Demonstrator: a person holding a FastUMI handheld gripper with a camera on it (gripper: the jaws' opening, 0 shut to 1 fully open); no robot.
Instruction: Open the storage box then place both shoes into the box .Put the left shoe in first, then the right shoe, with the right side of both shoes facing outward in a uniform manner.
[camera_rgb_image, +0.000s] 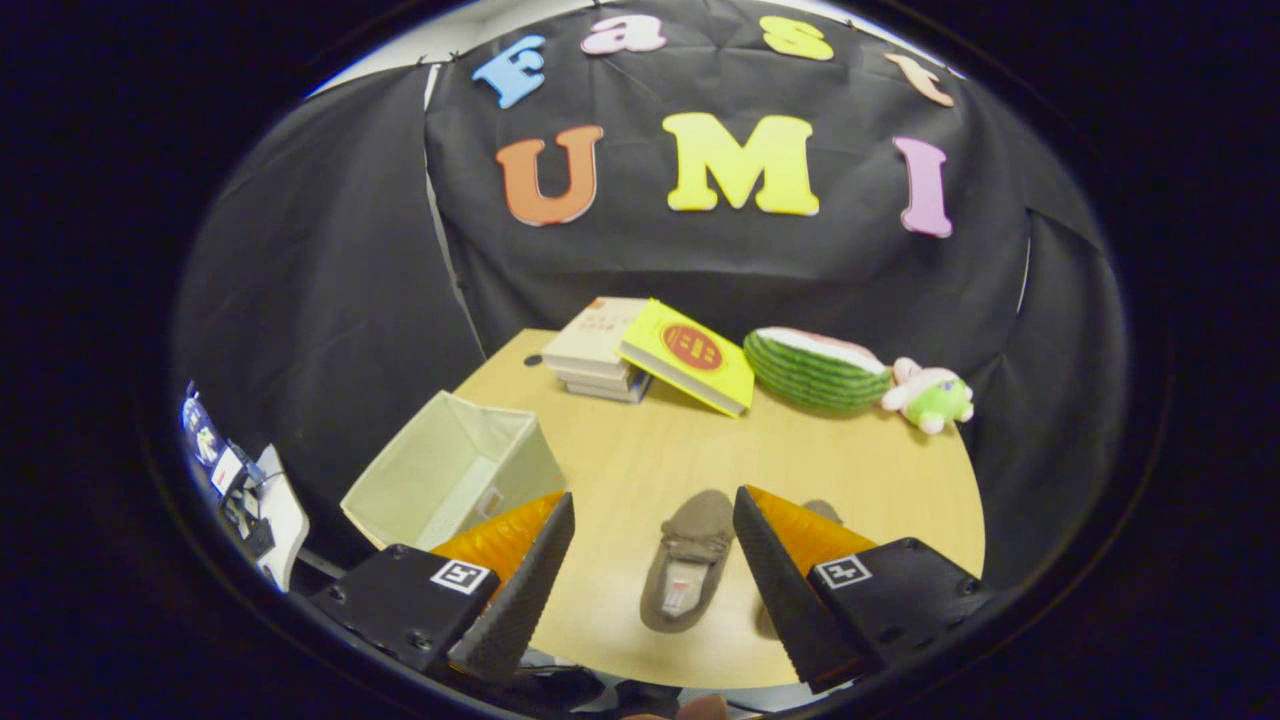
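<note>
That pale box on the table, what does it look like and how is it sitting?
The storage box is pale cream and looks like soft fabric, with thin straight walls and a small tag on one side. It is open on top, seems empty, and sits near the table's edge, beyond one finger of the open gripper. No shoe touches it; a brown shoe lies apart, between the jaws.

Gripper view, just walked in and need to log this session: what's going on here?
A person's hand-held gripper hangs open above a wooden table, holding nothing. One brown shoe lies between the fingers, and a second shoe is mostly hidden behind one finger. The beige storage box stands open beside the other finger, and no shoe shows inside it. Beyond lie stacked books, a yellow book, a watermelon toy and a green plush.
</note>
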